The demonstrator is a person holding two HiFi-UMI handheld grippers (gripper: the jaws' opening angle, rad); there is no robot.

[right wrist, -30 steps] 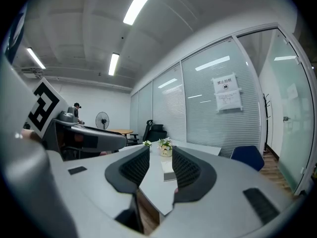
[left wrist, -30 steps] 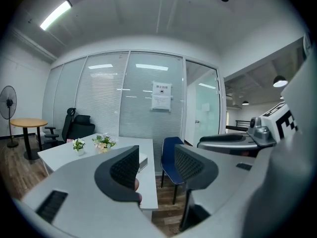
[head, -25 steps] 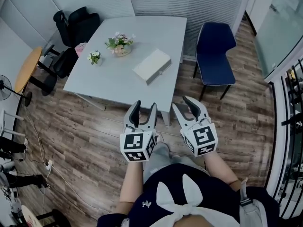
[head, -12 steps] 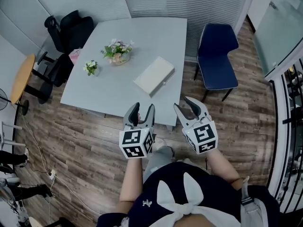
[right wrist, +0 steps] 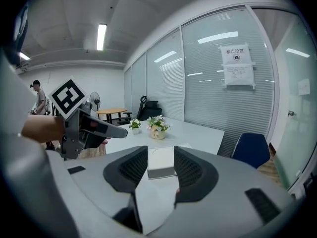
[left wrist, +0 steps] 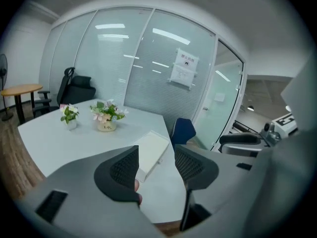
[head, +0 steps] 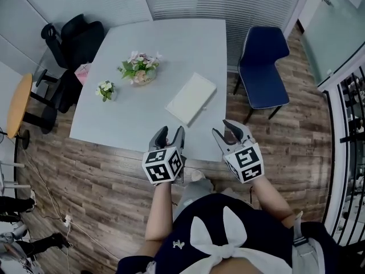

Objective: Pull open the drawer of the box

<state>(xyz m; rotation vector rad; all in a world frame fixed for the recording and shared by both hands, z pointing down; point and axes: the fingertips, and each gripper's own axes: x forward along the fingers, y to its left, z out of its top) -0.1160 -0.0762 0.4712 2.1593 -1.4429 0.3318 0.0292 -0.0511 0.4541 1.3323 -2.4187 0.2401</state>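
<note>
The white box (head: 191, 99) lies flat on the near right part of the light grey table (head: 142, 44), skewed to the table's edges. Its drawer is closed as far as the head view shows. It sits where it did a second ago, with neither gripper touching it.

What has changed is the approach. A second ago both grippers hung over the floor short of the table; now their tips overlap the table's near edge, and the box is much nearer to them in the head view.

The left gripper (head: 169, 132) has its jaws apart with nothing between the pads. Its own view shows the box (left wrist: 151, 152) lying farther off on the table, seen through the gap. The right gripper (head: 227, 130) also stands wide, its jaws having just been opening. They too are empty, with the box (right wrist: 161, 163) well ahead of them.

A flower arrangement (head: 138, 68) and a smaller flower pot (head: 105, 89) stand left of the box, well apart from it. A blue chair (head: 262, 67) stands at the table's right side, a black office chair (head: 71, 39) at its far left, and a round wooden table (head: 17, 99) beyond that. The floor (head: 102, 176) is wood plank. Frosted glass partitions with blinds close off the room, and one of them bears a paper notice (right wrist: 236, 66).
</note>
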